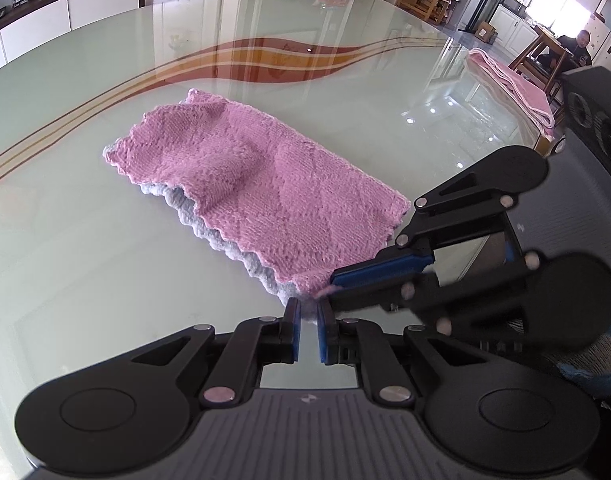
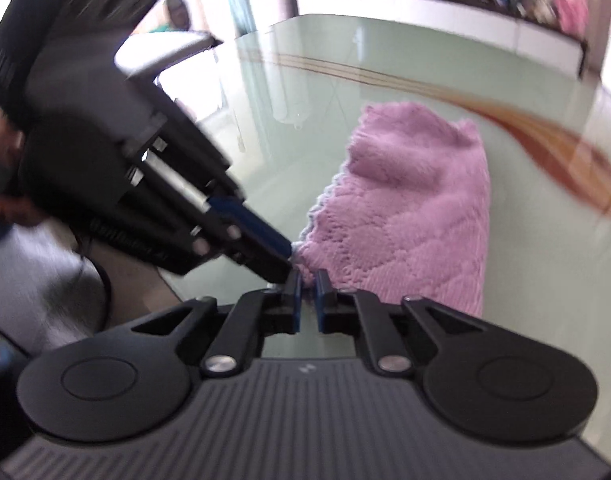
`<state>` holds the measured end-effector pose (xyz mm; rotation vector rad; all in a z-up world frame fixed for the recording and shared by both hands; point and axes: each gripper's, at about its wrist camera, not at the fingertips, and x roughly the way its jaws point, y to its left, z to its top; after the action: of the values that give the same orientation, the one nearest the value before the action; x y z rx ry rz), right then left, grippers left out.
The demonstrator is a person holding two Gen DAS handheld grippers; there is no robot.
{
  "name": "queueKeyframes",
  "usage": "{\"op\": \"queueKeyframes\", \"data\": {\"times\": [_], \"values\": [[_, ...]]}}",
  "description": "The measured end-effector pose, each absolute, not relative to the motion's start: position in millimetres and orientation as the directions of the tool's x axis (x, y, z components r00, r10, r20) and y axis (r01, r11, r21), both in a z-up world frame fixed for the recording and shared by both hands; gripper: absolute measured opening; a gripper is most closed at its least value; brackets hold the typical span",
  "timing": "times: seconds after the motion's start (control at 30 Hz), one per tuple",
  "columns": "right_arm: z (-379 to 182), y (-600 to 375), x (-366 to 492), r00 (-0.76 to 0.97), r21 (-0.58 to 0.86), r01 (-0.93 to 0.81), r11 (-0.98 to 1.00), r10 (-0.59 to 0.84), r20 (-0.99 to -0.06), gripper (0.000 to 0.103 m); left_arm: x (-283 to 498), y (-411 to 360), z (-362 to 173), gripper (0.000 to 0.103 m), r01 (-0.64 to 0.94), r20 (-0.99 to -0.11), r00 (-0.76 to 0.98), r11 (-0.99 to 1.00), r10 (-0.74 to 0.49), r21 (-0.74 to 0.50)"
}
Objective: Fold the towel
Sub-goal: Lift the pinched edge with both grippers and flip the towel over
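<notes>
The pink towel (image 1: 257, 184), folded double, is laid on the glass counter (image 1: 85, 240), and its near corner is met by the left gripper (image 1: 308, 312) and the right gripper (image 2: 308, 286), both seen with fingers slightly parted, nothing firmly clenched.

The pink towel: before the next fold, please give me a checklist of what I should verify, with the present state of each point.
1. Pink towel already folded once, pink side on top, pale layer under its edge: ok.
2. Towel lies flat: not ok, a bump shows in its middle.
3. Left gripper at the near corner, a small gap between its pads: cannot tell if it grips cloth.
4. Right gripper at the same corner: grip cannot tell, the view is blurred.
5. The two grippers apart: not ok, they crowd one corner.
6. Glass table bare around the towel, folded stack far off: ok.
</notes>
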<state>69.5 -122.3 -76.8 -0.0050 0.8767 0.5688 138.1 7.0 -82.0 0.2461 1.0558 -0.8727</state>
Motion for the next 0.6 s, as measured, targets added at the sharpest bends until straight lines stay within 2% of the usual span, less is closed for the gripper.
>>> {"op": "queueKeyframes", "data": {"times": [0.13, 0.27, 0.33, 0.6], "values": [[-79.8, -137.2, 76.8, 0.483, 0.347, -0.396, 0.85, 0.514, -0.709, 0.005, 137.5, 6.2, -81.3, 0.012, 0.731, -0.84, 0.206, 0.65, -0.502, -0.209], [-78.2, -141.9, 72.8, 0.5, 0.38, -0.372, 0.847, 0.528, -0.687, 0.004, 137.1, 6.0, -81.3, 0.014, 0.728, -0.84, 0.207, 0.653, -0.501, -0.21], [-75.8, -144.1, 70.4, 0.509, 0.391, -0.373, 0.842, 0.538, -0.672, 0.004, 137.0, 6.0, -80.7, 0.022, 0.722, -0.84, 0.211, 0.659, -0.499, -0.21], [-62.2, -164.0, 69.0, 0.556, 0.5, -0.315, 0.807, 0.584, -0.592, 0.004, 134.2, -4.5, -68.8, 0.023, 0.741, -0.823, 0.23, 0.641, -0.52, -0.199]]}}
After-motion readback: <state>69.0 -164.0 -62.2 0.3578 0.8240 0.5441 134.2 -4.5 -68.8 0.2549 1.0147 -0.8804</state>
